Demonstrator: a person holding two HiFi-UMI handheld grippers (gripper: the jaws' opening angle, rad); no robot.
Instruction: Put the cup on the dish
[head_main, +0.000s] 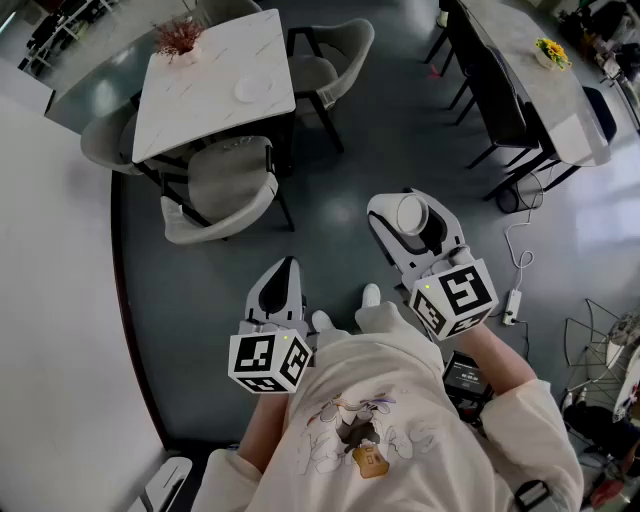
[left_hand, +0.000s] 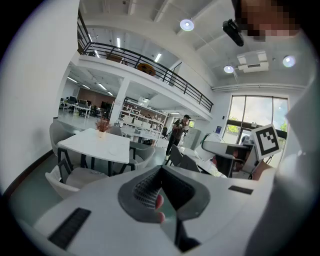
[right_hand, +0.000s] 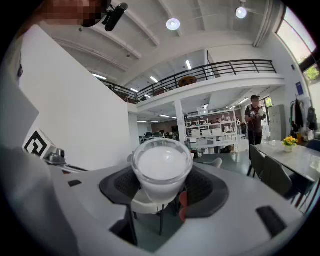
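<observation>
Right tongs (head_main: 412, 222): gripping the cup (right_hand: 161, 165), spread wide, over grey floor (head_main: 340, 190).
Left tongs (left_hand: 161, 170): pressing together, carrying nothing.
Dish (head_main: 252, 88): sitting on white counter (head_main: 200, 90), well apart.
Edges: chairs (head_main: 220, 190) ringing counter; open floor between.

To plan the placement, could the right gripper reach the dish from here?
Probably not yet: the right gripper, holding the cup, is over open floor; the dish sits on a table beyond a chair.

Left hand-held gripper (head_main: 287, 268) jaws together; right hand-held gripper (head_main: 408, 216) tight around cup (right_hand: 162, 169).
</observation>
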